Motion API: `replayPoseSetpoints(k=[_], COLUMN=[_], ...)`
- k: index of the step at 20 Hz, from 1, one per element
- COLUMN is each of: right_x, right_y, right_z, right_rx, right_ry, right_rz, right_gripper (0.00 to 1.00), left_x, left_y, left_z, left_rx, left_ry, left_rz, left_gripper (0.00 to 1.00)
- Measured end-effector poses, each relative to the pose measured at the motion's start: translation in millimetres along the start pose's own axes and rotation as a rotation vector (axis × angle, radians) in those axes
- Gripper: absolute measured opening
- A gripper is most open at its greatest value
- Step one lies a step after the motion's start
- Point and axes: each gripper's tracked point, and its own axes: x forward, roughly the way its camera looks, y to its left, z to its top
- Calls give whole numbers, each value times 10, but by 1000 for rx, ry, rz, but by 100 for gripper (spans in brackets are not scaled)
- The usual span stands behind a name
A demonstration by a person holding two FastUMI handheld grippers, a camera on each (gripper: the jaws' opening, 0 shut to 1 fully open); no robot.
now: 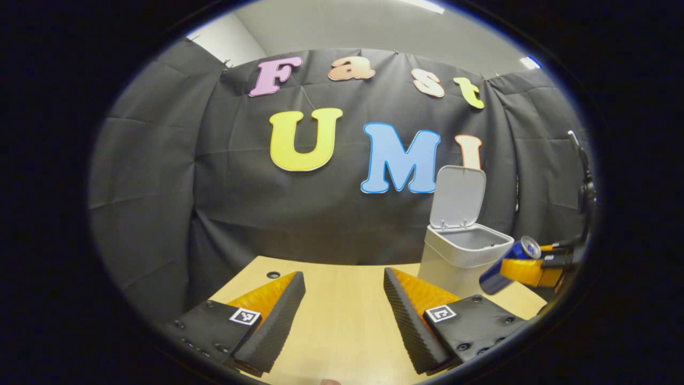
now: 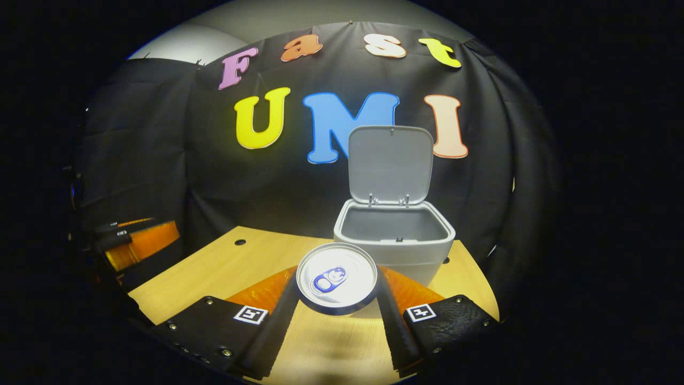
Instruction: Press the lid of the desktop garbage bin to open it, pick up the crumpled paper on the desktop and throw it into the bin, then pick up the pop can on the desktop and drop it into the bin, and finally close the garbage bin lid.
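Now over the desktop (image 2: 224, 267), with the garbage bin (image 2: 394, 246) as the fixed mark. Stands upright near the far edge of the wooden top, close to the black booth wall (image 2: 160, 160), lid (image 2: 390, 163) swung up on its back hinges, mouth wide open and unobstructed. Bare wood stretching out on the near side of the bin in the right gripper view, and a small round hole (image 2: 240, 242) in the top, well off to the bin's left near the far edge.

Right gripper (image 2: 336, 299) squarely in front of the bin, clamped on the pop can (image 2: 336, 277), one finger pressing each side, silver top and pull tab facing the camera. Can just short of the bin's front wall, below the rim. From the left gripper view, same can (image 1: 507, 266) tilted, top end raised toward the bin (image 1: 464, 251), held off the tabletop close beside the bin's right wall, right gripper (image 1: 539, 267) behind it.

Left gripper (image 1: 344, 315) well off to the bin's left, fingers spread wide apart, holding nothing, plain wood showing between them. Seen again far to the bin's left in the right gripper view (image 2: 125, 243).
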Motion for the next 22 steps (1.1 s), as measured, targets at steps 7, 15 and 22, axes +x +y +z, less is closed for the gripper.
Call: replayPoseSetpoints(k=[7,15,22], right_x=[249,825,1251], right_y=[-304,-640,-860], right_z=[825,929,534], right_rx=[-16,-29,-41], right_ry=[-177,-175,-44], right_rz=[-50,-101,-128], right_gripper=[79,79,79], left_x=[-41,-37,26], left_y=[-43,-71,-99], left_z=[52,129,107], left_rx=[-17,-11,-3], left_ry=[-9,-26,-18], left_rz=[25,56,65], left_gripper=[97,97,97])
